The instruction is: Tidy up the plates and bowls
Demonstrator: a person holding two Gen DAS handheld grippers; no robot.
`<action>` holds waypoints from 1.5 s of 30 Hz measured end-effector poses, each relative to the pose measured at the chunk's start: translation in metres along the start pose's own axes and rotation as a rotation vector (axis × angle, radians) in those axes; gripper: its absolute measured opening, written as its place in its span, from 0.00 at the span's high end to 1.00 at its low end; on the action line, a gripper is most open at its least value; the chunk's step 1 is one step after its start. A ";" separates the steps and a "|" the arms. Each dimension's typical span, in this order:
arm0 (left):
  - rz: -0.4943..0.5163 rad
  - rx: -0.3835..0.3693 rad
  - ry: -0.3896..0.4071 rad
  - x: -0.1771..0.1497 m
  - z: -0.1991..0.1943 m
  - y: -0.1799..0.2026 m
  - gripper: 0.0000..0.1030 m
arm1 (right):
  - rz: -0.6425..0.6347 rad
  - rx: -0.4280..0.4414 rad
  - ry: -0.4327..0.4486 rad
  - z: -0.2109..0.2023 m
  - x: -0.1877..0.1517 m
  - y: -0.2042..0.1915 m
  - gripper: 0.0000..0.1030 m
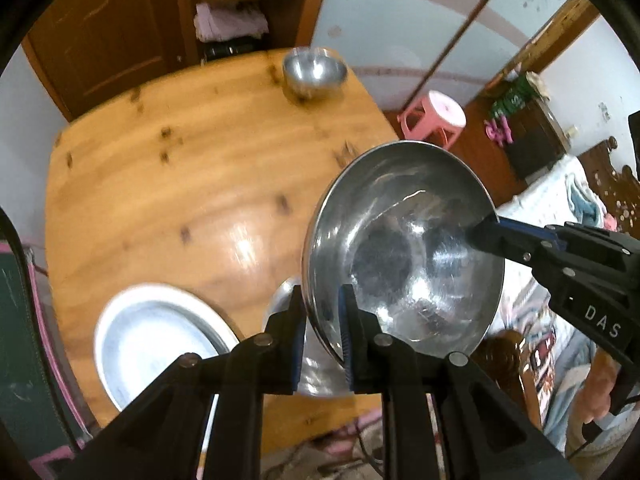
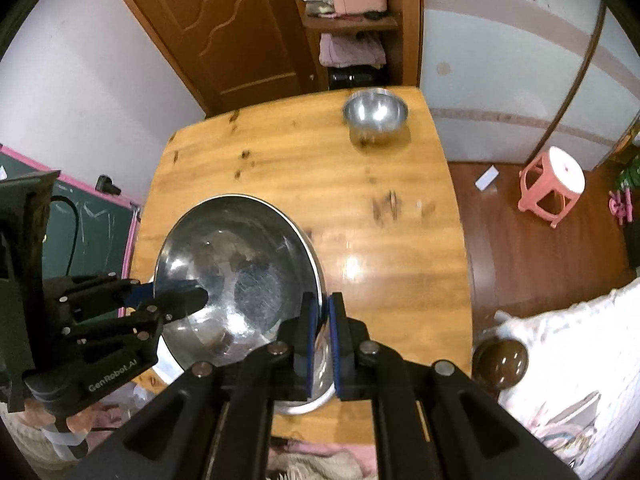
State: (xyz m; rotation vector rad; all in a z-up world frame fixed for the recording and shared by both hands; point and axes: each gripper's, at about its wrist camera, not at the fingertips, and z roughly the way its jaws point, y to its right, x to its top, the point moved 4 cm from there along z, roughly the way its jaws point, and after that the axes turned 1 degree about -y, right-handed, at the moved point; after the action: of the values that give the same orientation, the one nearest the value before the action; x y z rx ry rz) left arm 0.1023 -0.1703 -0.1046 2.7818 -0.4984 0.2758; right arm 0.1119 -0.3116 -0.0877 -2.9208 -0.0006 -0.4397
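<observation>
Left wrist: steel bowl (image 1: 404,248) rim clamped in left hand-held gripper (image 1: 322,320).

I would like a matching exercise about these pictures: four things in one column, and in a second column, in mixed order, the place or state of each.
Things:
1. large steel bowl
2. small steel bowl
3. white plate
4. pink stool

Places or states:
A. on the floor, beside the table
B. lying flat at the near end of the table
C. held above the table by its rim, one tool on each side
D. standing alone at the far end of the table

Pairs: 1-C, 2-D, 3-B, 4-A
</observation>
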 end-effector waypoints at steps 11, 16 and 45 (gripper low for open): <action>-0.076 -0.011 -0.115 -0.066 0.076 -0.012 0.86 | 0.073 0.053 -0.125 0.069 -0.069 0.010 0.94; -0.086 0.015 -0.135 -0.071 0.096 -0.021 0.86 | 0.093 0.063 -0.166 0.096 -0.078 0.012 0.94; -0.054 0.092 0.009 -0.046 0.050 -0.036 0.44 | -0.005 0.019 -0.115 0.098 -0.068 -0.001 0.74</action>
State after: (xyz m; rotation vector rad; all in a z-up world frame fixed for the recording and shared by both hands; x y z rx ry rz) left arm 0.0794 -0.1403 -0.1715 2.8766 -0.4178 0.3055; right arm 0.0753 -0.2911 -0.1992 -2.9238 -0.0276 -0.2703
